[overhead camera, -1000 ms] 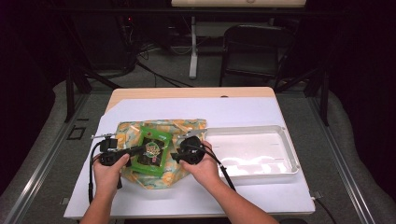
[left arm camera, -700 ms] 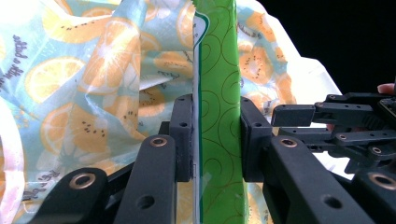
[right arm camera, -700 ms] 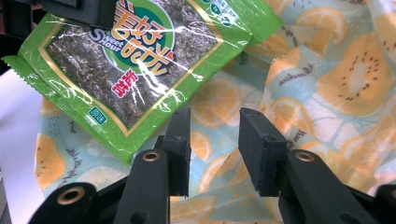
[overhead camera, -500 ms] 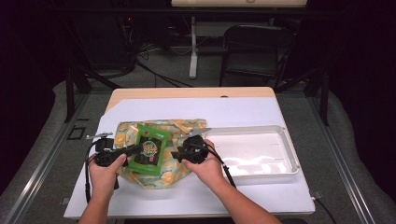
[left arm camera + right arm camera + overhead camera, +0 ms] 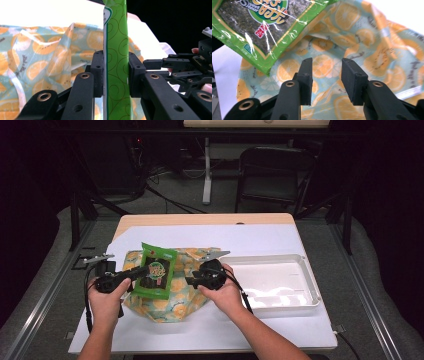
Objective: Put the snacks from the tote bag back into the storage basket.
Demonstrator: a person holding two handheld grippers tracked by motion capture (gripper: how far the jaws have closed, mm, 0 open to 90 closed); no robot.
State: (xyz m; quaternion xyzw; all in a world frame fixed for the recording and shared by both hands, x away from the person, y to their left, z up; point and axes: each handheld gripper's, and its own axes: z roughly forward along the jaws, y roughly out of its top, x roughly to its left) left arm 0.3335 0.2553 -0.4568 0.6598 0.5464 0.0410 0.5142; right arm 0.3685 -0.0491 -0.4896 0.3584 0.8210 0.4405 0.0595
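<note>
Left claw (image 5: 115,75) clamped shut; right claw (image 5: 327,80) parted, empty.

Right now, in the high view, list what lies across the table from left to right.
Left tongs → green snack packet held in them, over the orange-print bag → right tongs → white tray.

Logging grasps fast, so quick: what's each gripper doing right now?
Left gripper: closed on the green snack packet, lifted above the orange-print bag.
Right gripper: open, holding nothing, over the orange-print bag.
</note>
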